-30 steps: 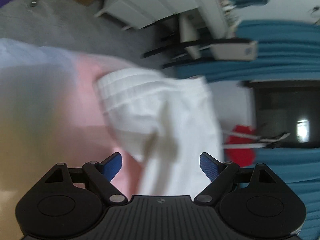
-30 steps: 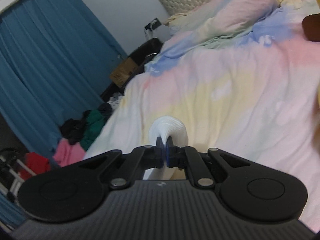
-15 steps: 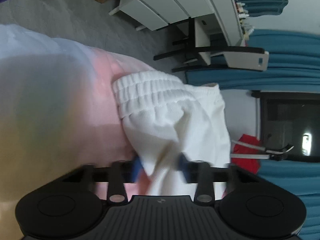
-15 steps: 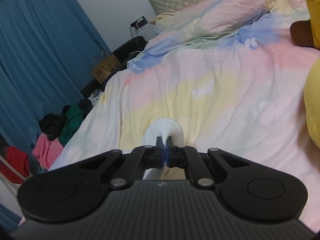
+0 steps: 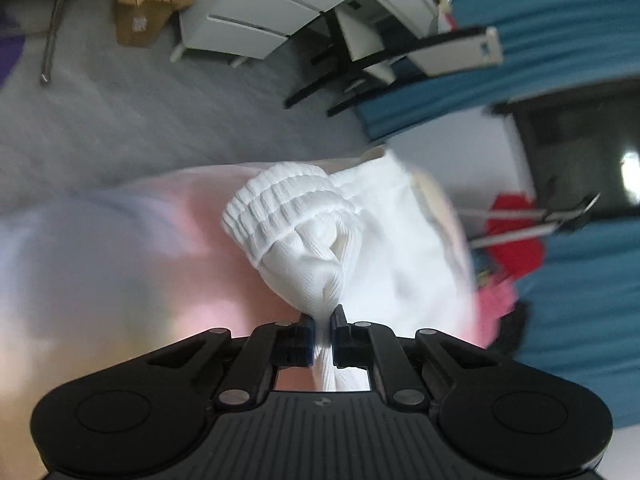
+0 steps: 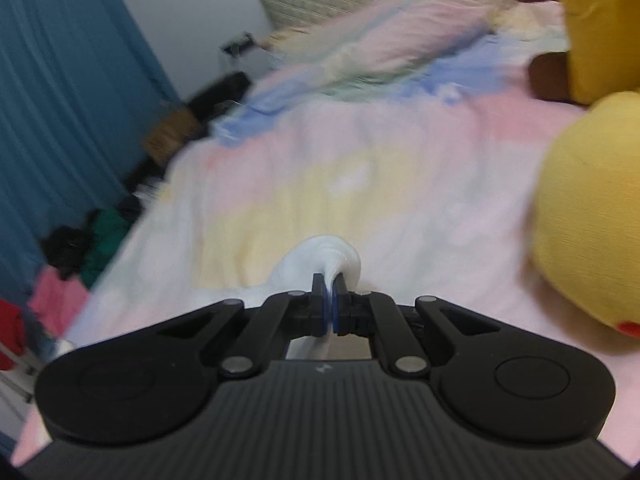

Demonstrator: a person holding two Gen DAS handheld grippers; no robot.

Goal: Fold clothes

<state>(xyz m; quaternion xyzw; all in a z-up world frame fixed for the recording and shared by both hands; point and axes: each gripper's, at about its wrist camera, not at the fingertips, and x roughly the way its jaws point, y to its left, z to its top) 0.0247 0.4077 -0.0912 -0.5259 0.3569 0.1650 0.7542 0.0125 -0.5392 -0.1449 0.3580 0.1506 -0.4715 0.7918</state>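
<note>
White shorts with a ribbed elastic waistband lie bunched at the edge of a bed with a pastel sheet. My left gripper is shut on a pinch of the white cloth just below the waistband. In the right wrist view, my right gripper is shut on another part of the white shorts, which curl up over its fingertips above the pastel sheet.
A yellow plush toy lies on the bed at the right, with pillows at the head. A heap of clothes lies on the floor by blue curtains. White drawers, a cardboard box and a chair stand beyond the bed.
My left gripper went from open to shut on the white shorts below the waistband and lifted the cloth. My right gripper stayed shut on the shorts and swung right toward the yellow toy.
</note>
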